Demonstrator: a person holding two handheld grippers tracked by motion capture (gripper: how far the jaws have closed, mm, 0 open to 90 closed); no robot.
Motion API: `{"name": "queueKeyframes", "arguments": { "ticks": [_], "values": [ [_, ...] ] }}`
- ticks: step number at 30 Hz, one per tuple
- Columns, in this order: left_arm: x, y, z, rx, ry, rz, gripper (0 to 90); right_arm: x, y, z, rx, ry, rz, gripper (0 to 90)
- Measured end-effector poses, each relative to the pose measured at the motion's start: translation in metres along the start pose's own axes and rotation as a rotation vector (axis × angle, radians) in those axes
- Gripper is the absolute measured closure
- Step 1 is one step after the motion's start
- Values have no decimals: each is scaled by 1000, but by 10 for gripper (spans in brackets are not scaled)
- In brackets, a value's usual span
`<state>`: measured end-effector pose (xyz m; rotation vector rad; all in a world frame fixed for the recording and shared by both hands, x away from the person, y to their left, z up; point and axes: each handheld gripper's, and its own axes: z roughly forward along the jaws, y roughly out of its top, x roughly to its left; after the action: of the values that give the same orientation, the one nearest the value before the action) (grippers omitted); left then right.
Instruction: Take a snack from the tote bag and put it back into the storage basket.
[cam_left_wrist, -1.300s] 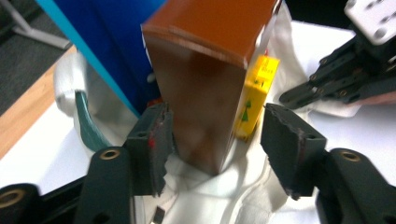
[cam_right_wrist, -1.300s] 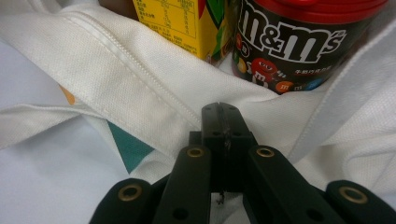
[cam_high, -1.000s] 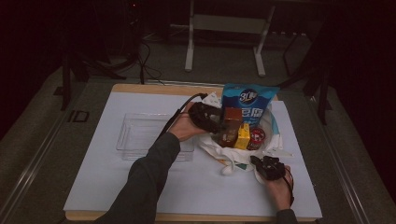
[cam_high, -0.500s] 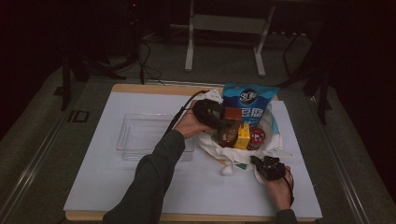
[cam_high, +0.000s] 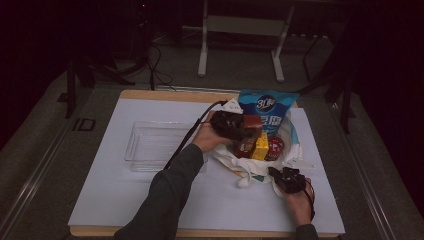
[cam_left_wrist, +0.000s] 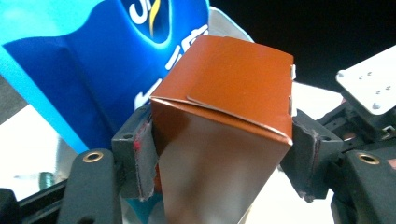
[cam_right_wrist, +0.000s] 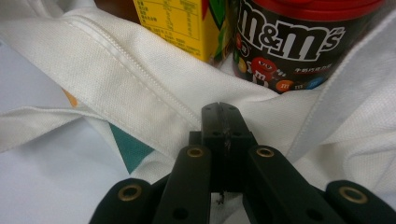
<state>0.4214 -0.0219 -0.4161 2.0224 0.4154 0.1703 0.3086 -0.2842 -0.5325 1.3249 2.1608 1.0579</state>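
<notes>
The brown carton is pinched by the left gripper above the white tote bag, near the surface's far right corner. The bag's hem is clamped by the right gripper, jaws pressed together. The carton should be lifted straight up, the hem held taut, so the blue pouch is not snagged.

White-topped table carrying a tray and a bag

A wooden edge is showing along the table's far and near sides. A clear plastic tray is sitting on the left half of the white top. A white cloth bag is lying open on the right half, just beside the tray, its strap trailing over the surface toward the near edge. The right gripper's jaws are meeting closed at the bag's hem
</notes>
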Motion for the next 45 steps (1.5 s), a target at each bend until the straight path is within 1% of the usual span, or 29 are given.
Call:
{"name": "queueKeyframes", "arguments": {
  "ticks": [1, 2, 4, 6, 9, 11, 15, 20, 24, 27, 30, 32, 34, 38, 40, 45],
  "values": [
    [0, -1, -1, -11, -26, -4, 354, 0, 0, 0, 1, 0, 0, 900],
    [0, -1, -1, -13, -41, -1, 353, 0, 0, 0, 0, 0, 1, 900],
    [1, -1, -1, -18, -51, -2, 346, 0, 0, 0, -1, 0, 1, 900],
    [2, -2, 1, -32, -54, -5, 339, 0, 0, 0, -1, 0, 2, 900],
    [3, -3, 5, -54, -59, 2, 331, 0, -1, 0, -3, 3, 2, 900],
    [3, -2, 7, -55, -56, 10, 323, -1, -1, 0, -5, 7, 4, 900],
    [3, 0, 11, -53, -57, 13, 316, -1, -1, 0, -7, 10, 4, 900],
    [-1, 0, 16, -68, -37, 28, 321, -1, -1, 0, -8, 11, 7, 900],
    [-3, -1, 14, -90, -31, 31, 370, -1, -1, 0, -8, 11, 6, 900],
    [-7, -2, 15, -108, -22, 39, 381, -1, -1, 0, -9, 12, 6, 900],
    [-7, -3, 18, -146, -27, 8, 375, -1, -1, 0, -10, 11, 5, 900],
    [-8, -5, 19, -168, -33, -3, 367, -1, -2, 0, -11, 10, 5, 900],
    [-9, -5, 19, -171, -24, -1, 367, -1, -2, 0, -12, 10, 5, 900],
    [-11, -3, 16, -156, -8, 29, 398, -1, -2, 0, -13, 10, 3, 900],
    [-11, -3, 14, -148, 0, 37, 410, -1, -2, 0, -13, 10, 3, 900],
    [-9, -3, 8, -133, 18, 29, 419, -1, -3, 0, -21, 8, -1, 900]
  ]
}}
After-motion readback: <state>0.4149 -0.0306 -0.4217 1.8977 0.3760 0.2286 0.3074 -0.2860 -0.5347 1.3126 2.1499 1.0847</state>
